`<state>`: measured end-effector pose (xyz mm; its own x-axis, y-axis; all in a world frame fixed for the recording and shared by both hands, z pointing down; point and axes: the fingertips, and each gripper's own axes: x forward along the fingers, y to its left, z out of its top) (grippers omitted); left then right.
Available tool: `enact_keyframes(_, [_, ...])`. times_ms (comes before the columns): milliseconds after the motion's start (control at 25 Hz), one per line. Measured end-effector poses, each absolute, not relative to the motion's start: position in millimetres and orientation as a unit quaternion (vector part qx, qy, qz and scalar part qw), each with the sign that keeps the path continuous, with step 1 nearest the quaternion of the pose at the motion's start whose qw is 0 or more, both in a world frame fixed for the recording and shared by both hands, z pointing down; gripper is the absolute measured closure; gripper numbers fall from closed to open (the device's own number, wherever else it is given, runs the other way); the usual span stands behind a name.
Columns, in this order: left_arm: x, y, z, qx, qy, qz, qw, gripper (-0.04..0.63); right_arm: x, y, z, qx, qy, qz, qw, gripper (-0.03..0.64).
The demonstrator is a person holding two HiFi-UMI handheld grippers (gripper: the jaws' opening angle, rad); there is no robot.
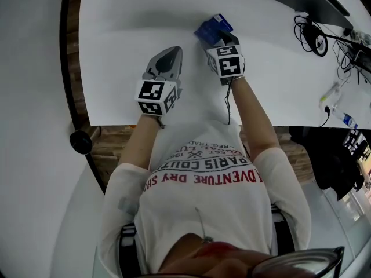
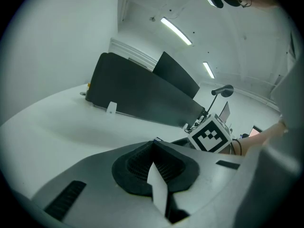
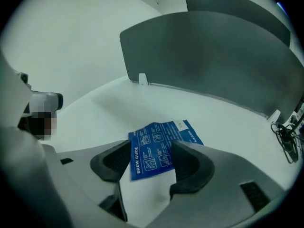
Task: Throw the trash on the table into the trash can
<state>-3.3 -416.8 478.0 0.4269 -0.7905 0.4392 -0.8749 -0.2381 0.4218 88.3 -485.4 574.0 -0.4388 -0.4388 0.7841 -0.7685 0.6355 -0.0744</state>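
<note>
R gripper (image 3: 151, 151), jaws spread wide either side of blue packet (image 3: 164, 136) on white table (image 1: 278, 68); L gripper (image 2: 153, 144) clenched, empty.

Blue packet (image 3: 153, 153) (white print), white table (image 3: 88, 113)

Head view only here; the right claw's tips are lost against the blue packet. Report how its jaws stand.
Observer: Right gripper view shows the right claw open, jaws apart, with the near end of the blue packet between them, not clamped.
Operator: Read its print.
Observer: White lettering along one edge reads BREW GUIDE.
Operator: Now the other claw.
Observer: Left gripper view shows the left claw shut, nothing between its jaws.
</note>
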Motion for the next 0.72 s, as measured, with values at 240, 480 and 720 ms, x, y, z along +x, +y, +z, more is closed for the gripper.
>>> enact_keyframes(240, [0, -427, 495, 0.788, -0.514, 0.069, 0.331, 0.572, 95, -493, 584, 0.39, -0.806, 0.236, 0.377, 0.362])
enact_keyframes(480, [5, -422, 493, 0.791, -0.51, 0.074, 0.328, 0.572, 100, -488, 581, 0.382, -0.808, 0.247, 0.374, 0.564])
enact_keyframes(720, [13, -408, 473, 0.786, -0.534, 0.073, 0.303, 0.572, 114, -458, 562, 0.364, -0.826, 0.255, 0.346, 0.575])
